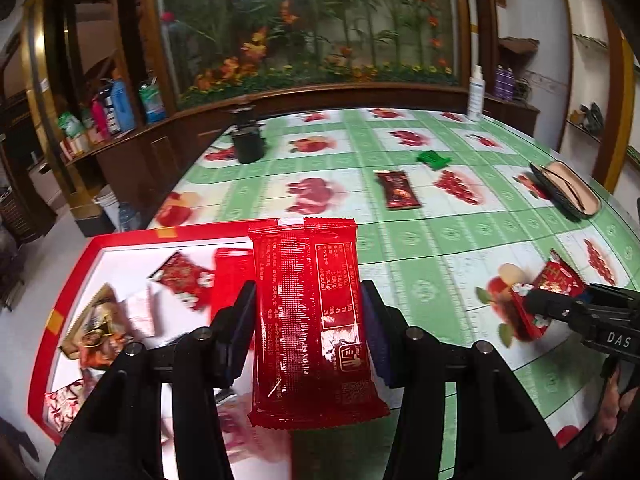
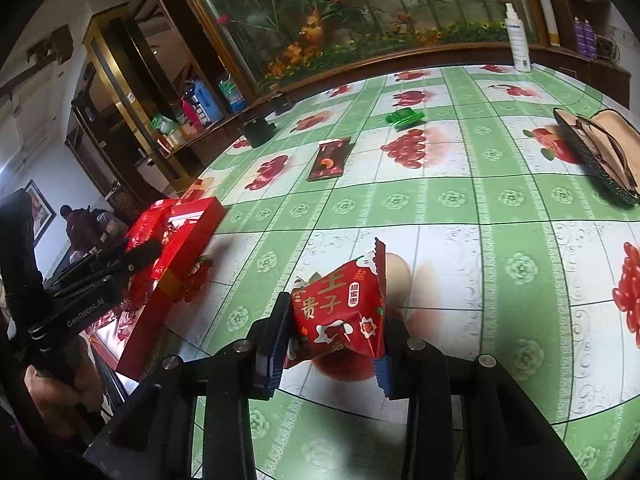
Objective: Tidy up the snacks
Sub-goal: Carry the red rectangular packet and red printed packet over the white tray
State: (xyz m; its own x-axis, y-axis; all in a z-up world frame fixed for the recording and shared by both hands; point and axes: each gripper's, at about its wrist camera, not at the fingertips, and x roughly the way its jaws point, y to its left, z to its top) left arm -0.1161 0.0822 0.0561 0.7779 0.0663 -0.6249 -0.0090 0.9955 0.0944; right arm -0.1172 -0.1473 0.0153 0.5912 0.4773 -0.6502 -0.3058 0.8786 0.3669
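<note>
A: Any readable text here?

B: Yep. "DAS" on the right gripper (image 1: 532,306), "GenRobot.AI" on the left gripper (image 2: 154,250). The small red snack packet (image 2: 340,312) says 贵子 plus 甜蜜枣. The big red wrapper (image 1: 308,320) print is too blurry.

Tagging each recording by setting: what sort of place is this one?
Probably a home dining or living room. A table under a fruit-print tablecloth, a large planted glass display case behind it, and wooden shelves of household bottles suggest a lived-in house.
</note>
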